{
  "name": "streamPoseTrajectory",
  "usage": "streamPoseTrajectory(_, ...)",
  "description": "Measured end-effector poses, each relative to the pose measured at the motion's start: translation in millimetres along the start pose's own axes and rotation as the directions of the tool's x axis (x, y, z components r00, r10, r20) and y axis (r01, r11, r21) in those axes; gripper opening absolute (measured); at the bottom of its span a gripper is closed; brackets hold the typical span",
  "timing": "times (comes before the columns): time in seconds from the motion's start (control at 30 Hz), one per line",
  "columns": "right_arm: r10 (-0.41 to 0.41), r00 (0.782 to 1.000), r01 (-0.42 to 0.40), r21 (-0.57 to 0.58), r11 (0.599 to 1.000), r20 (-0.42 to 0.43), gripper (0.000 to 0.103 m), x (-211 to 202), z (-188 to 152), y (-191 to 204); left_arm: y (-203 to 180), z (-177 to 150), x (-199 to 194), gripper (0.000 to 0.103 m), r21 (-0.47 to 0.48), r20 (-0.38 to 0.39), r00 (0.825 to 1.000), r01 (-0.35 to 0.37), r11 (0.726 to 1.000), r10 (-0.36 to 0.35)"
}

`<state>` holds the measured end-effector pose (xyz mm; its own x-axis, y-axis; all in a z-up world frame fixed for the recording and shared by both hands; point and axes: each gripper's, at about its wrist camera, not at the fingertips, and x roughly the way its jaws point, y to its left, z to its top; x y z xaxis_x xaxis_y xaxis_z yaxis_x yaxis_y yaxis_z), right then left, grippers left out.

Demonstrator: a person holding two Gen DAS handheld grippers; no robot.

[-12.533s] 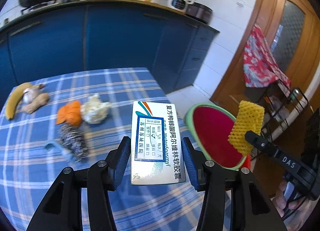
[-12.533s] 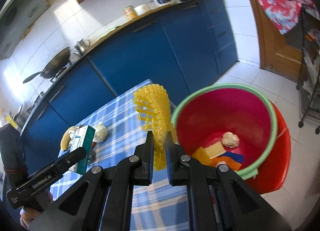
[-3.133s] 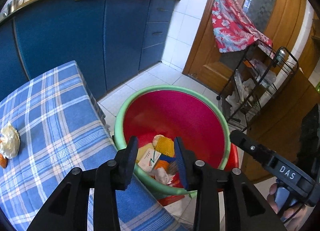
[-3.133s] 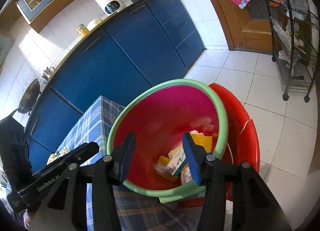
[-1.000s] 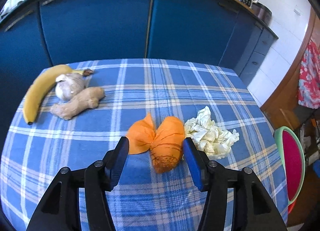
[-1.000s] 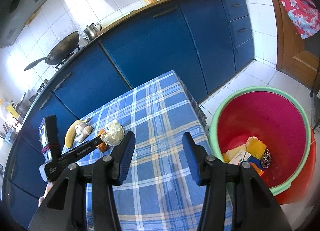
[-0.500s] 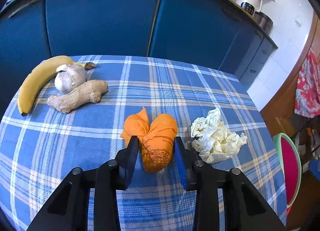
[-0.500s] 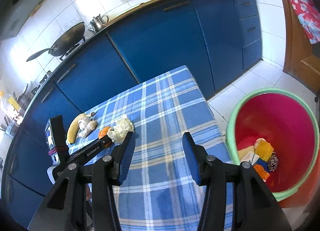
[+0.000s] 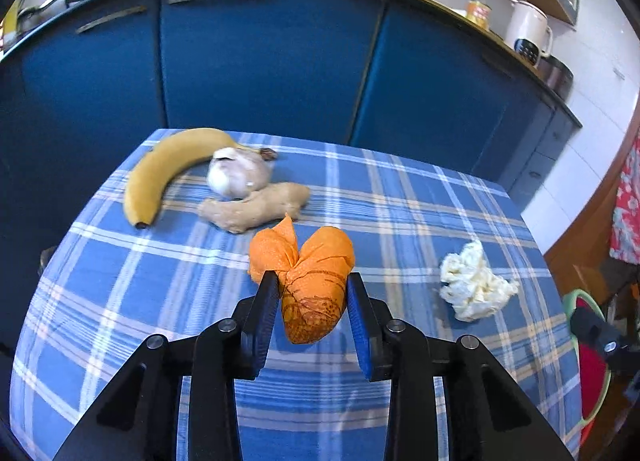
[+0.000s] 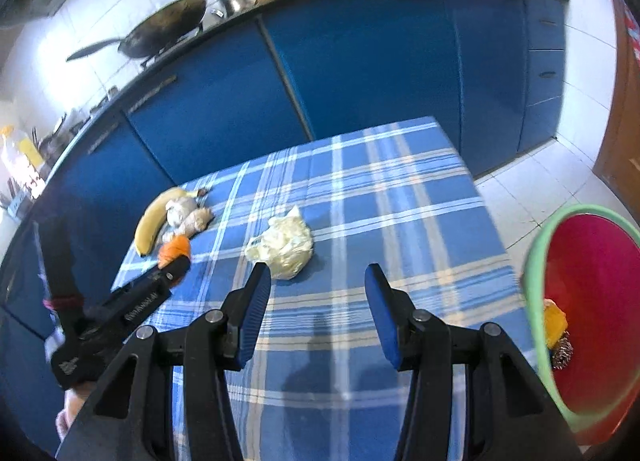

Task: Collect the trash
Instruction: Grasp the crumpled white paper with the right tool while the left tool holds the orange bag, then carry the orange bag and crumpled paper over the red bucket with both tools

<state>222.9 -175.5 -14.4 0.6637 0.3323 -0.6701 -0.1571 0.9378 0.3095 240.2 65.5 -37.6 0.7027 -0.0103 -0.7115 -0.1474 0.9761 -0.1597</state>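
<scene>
Since the earlier frames my left gripper point(image 9: 312, 303) has left the bin for the table and its jaws have just been closing on the orange wad point(image 9: 310, 281); my right gripper point(image 10: 318, 311) has swung from the bin to the table as well.

Left wrist view, items:
- Orange wad: clamped between my left pads, its front end past the fingertips, over the blue plaid tablecloth point(image 9: 120, 293).
- Crumpled white paper point(image 9: 474, 287): on the cloth to the right, well apart from the wad.
- Banana point(image 9: 168, 169), garlic bulb point(image 9: 238, 177), ginger root point(image 9: 252, 209): grouped at the far left of the table, garlic touching banana and ginger.
- Green-rimmed red bin point(image 9: 592, 365): a sliver at the right edge, beyond the table.

Right wrist view, items:
- Right gripper: jaws parted, nothing between them, above the cloth.
- Crumpled white paper point(image 10: 282, 247): just ahead of my left-hand fingertip, not touched.
- Left gripper point(image 10: 174, 267): at the left, tip on the orange wad point(image 10: 174, 249), beside the banana point(image 10: 154, 227).
- Bin point(image 10: 588, 309): on the floor at right; yellow scrap point(image 10: 555, 321) and steel scourer point(image 10: 562, 355) lie inside.
</scene>
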Motion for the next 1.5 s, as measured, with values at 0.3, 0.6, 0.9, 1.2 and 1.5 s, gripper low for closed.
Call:
streamPoseTrajectory(0.3,0.013,0.997,-0.019,-0.080,0.997,-0.075,0.052,53.3,1.9,29.1,15.1,-1.1,7.1,0.035,-0.039,-0.009,1.000,-0.019,0.999,0.019)
streamPoseTrajectory(0.6,-0.017,0.996,0.007,-0.118,0.993,-0.088,0.052,89.4,4.0,43.9,21.7,-1.1,9.1,0.035,-0.068,-0.011,1.000,-0.016,0.998,0.015)
streamPoseTrajectory(0.9,-0.030,0.995,0.020,-0.107,0.994,-0.096,0.039,100.6,8.6,41.9,20.1,-1.9,8.6,0.035,-0.065,-0.012,1.000,-0.006,0.998,0.005)
streamPoseTrajectory(1.2,-0.006,0.997,0.002,-0.056,0.998,-0.079,0.030,89.6,7.6,32.3,16.3,-2.3,6.4,0.035,-0.055,-0.008,1.000,0.007,0.998,-0.007)
streamPoseTrajectory(1.5,0.012,1.000,-0.013,-0.013,1.000,-0.027,0.030,46.4,-1.2,21.0,-1.5,-6.0,2.8,0.035,0.000,0.001,1.000,0.022,1.000,-0.022)
